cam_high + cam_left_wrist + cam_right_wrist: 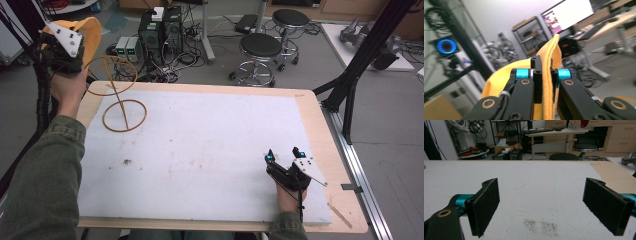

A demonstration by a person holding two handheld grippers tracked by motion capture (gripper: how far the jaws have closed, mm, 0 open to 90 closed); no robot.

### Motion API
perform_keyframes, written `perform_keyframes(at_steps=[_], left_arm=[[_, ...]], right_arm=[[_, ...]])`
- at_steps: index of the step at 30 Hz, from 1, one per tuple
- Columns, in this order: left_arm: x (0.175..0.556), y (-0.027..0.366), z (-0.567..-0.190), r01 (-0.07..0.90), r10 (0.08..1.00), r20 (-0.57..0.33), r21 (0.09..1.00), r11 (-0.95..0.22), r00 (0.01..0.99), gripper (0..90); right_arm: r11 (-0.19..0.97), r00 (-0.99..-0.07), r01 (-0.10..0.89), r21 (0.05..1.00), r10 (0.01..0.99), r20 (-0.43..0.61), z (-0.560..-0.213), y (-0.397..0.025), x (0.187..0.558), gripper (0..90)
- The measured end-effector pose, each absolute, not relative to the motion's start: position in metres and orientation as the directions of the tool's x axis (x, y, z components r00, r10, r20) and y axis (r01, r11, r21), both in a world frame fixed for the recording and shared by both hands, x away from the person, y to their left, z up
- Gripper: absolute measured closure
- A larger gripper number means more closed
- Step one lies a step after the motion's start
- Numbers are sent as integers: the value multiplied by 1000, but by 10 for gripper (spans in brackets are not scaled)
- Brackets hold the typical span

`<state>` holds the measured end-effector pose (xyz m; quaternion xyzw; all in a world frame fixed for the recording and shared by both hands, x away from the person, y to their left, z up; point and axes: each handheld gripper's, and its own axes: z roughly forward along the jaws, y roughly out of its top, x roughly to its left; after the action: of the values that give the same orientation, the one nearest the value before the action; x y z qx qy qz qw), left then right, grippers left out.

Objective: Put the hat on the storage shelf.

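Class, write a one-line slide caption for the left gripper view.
Left gripper, jaws shut on a yellow cloth's folded edge, raised high before a blurred workshop.

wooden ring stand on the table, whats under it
The wooden ring stand rests on the white mat covering the table. The mat hides the tabletop beneath the base.
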<state>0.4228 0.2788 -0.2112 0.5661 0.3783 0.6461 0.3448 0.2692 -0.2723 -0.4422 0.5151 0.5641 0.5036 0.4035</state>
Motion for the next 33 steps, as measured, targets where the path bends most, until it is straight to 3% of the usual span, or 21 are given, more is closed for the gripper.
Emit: perform_keyframes(at_steps=[9,17,28,33], left_arm=[[427,255,-218,-8,897,442,897,-442,-4,881],[433,222,-238,16,865,499,866,-500,62,881],[434,211,-259,31,864,488,868,-495,124,880],[434,213,-271,25,885,435,895,-445,164,881]], right_arm=[[-27,-144,178,984,988,53,-442,-272,269,130],[-31,-140,174,984,989,56,-442,-272,269,131],[-32,-142,177,984,988,58,-442,-271,269,132],[-29,-144,180,983,988,56,-442,-271,269,137]])
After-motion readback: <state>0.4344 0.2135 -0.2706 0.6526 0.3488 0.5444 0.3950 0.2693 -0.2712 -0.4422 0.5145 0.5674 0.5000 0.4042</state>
